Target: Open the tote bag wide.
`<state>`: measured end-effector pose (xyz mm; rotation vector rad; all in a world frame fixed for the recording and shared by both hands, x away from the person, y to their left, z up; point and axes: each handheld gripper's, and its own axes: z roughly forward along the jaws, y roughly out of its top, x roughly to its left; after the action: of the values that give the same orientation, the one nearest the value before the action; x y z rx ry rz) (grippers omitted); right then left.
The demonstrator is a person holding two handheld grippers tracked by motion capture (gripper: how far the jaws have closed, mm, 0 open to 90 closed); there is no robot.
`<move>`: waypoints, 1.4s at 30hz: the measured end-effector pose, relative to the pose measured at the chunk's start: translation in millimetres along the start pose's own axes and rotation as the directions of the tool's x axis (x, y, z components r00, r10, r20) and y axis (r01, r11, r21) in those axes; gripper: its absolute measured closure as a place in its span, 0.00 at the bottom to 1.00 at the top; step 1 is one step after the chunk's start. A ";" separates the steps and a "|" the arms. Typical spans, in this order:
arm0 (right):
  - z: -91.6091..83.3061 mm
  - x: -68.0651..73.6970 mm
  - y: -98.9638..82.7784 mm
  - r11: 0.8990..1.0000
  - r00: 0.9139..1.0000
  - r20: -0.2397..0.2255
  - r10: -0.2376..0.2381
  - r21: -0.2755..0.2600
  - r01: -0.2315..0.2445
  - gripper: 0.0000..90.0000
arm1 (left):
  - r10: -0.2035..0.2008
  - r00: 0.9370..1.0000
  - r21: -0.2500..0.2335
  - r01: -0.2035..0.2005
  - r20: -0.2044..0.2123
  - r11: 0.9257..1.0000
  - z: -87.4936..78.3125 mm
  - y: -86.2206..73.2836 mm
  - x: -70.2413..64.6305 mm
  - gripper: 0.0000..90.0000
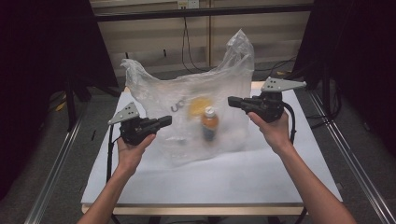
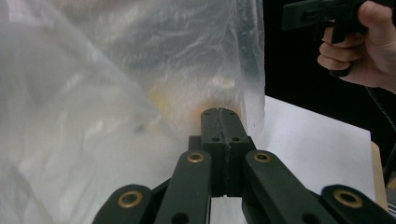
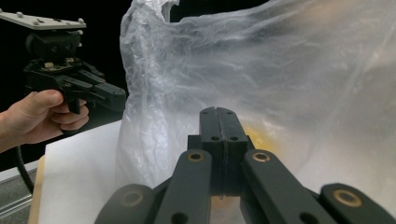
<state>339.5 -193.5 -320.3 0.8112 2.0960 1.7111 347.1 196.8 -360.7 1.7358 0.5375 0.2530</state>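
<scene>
Covering most of the scene, the white worktop carries a single large thing near its middle and far half: a clear plastic bag, standing up with its crumpled handles rising above the rest. Its film is cloudy, so what sits inside reads only in part. Through the front wall an orange bottle with a white cap stands upright, low in the bag, and just behind and above it a yellow item shows as a soft blur; what it is cannot be told. Dark lettering marks the film left of that blur.

On either side of the bag a person's hands hold the two tools level, pointing inward at it from opposite sides. The left tool sits at the bag's left edge, its tip at or against the film; whether it actually touches is unclear. In the left gripper view its jaws stand clenched flat together with nothing between them, the film just beyond the tip. The right tool hangs at the bag's right edge, a little higher than the other. Its own view shows the jaws pressed together as well, empty, with the bag wall close ahead of the tip.
</scene>
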 end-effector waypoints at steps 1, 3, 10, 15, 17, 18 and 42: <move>3.6 -1.4 3.9 1.000 1.000 0.001 0.000 -0.002 0.000 1.00 | -0.009 1.000 -0.017 0.009 0.007 1.000 1.3 4.4 2.1 1.00; 5.0 -2.0 6.0 1.000 1.000 0.004 0.001 -0.005 -0.001 1.00 | -0.012 1.000 -0.019 0.012 0.007 1.000 1.8 6.2 3.2 1.00; 14.7 -5.5 27.7 1.000 1.000 0.014 -0.014 -0.004 0.014 1.00 | -0.003 1.000 -0.035 0.003 0.006 0.999 5.6 27.5 15.9 1.00; 19.8 -9.6 39.1 1.000 1.000 0.024 -0.017 -0.012 0.017 1.00 | -0.006 1.000 -0.054 0.007 0.016 0.999 10.6 43.0 22.1 1.00; 21.0 -12.0 45.2 1.000 0.999 0.030 -0.016 -0.017 0.017 1.00 | -0.005 1.000 -0.065 0.006 0.022 0.998 13.3 49.2 23.2 1.00; 21.6 -12.9 47.5 1.000 0.999 0.029 -0.016 -0.020 0.017 1.00 | 0.002 1.000 -0.069 -0.001 0.022 0.998 15.2 54.3 24.0 1.00; 61.3 -29.9 85.7 0.998 0.982 0.185 -0.029 0.064 0.018 1.00 | 0.003 0.999 0.061 -0.001 -0.032 0.998 70.7 104.3 46.6 1.00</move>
<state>417.5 -152.8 -255.2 0.9226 2.0329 1.5025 441.7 142.3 -282.5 1.7943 0.5720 0.2683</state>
